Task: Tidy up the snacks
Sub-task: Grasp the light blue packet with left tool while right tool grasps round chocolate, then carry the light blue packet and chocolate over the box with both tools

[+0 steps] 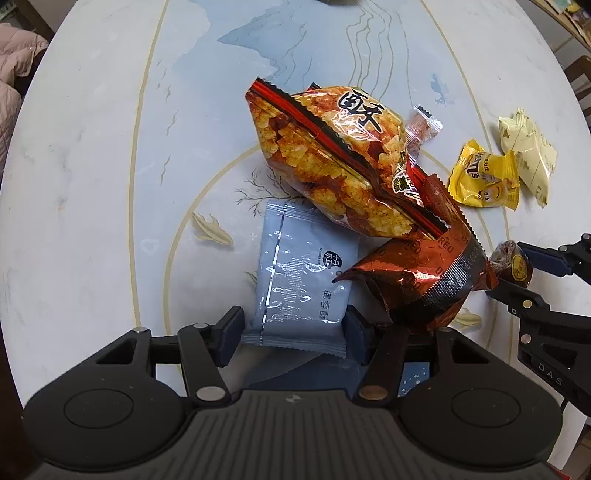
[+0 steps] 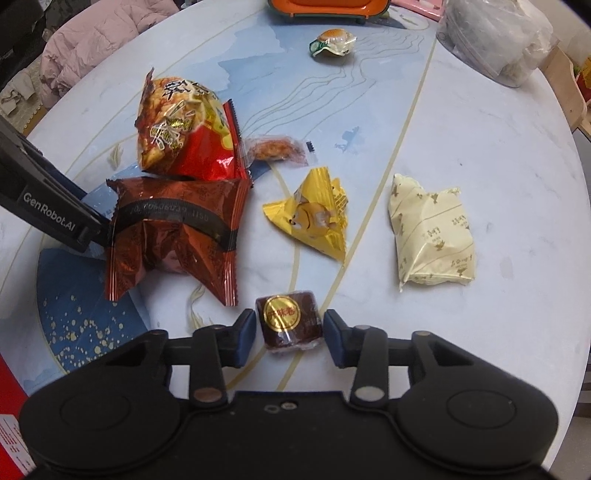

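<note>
Both tools settling onto snacks on the tabletop [image 2: 480, 155].
Left tool [image 1: 293, 328] straddles the grey packet [image 1: 299, 280], pads touching its edges; right tool [image 2: 290, 332] brackets the brown candy [image 2: 289, 323], small gaps left: each should squeeze squarely before lifting.

Round, white marble-look table [image 1: 92, 184], painted with blue mountains, thin gold rings, small fish and bare branches; toward the near edge, a dark blue patch speckled with gold. Beyond the far left rim, a pink quilted jacket [image 2: 103, 33], bunched up. On the far right of the top, a crumpled clear plastic bag [image 2: 495, 37], contents unclear. Past the right rim, pale wooden furniture [image 2: 576, 92]. At the lower left edge, part of a red box [image 2: 9, 424] with small white print.
</note>
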`<state>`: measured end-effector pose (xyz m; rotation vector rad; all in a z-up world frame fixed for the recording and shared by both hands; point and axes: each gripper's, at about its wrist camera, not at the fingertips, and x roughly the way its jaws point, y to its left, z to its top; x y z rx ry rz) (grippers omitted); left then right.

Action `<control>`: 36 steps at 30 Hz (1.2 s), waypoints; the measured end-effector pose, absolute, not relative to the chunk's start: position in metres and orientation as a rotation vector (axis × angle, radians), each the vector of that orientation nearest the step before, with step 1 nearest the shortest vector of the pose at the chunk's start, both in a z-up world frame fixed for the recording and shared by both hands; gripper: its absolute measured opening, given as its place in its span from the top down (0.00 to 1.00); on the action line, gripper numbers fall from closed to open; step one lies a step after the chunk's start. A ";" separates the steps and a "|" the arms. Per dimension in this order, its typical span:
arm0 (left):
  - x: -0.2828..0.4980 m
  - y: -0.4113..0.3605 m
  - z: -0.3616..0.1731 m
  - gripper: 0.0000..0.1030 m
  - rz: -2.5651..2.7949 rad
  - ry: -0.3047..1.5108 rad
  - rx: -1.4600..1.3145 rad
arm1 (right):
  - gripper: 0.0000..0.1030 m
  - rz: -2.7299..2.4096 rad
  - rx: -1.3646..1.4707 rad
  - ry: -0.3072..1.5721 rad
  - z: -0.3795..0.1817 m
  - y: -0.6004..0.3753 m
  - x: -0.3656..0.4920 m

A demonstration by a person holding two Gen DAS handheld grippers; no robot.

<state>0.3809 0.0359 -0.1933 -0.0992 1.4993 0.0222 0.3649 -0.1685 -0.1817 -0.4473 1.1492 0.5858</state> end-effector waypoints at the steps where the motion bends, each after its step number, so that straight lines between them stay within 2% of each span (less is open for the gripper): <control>1: 0.380 0.037 -0.193 0.45 0.022 1.496 -0.101 | 0.66 0.584 -0.445 1.147 -0.182 -0.169 0.365; 13: 0.361 0.053 -0.174 0.47 0.032 1.457 -0.181 | 0.67 0.567 -0.378 1.153 -0.164 -0.179 0.354; 36: 0.268 0.044 -0.047 0.47 -0.035 1.297 -0.142 | 0.67 0.657 -0.316 1.021 -0.054 -0.192 0.255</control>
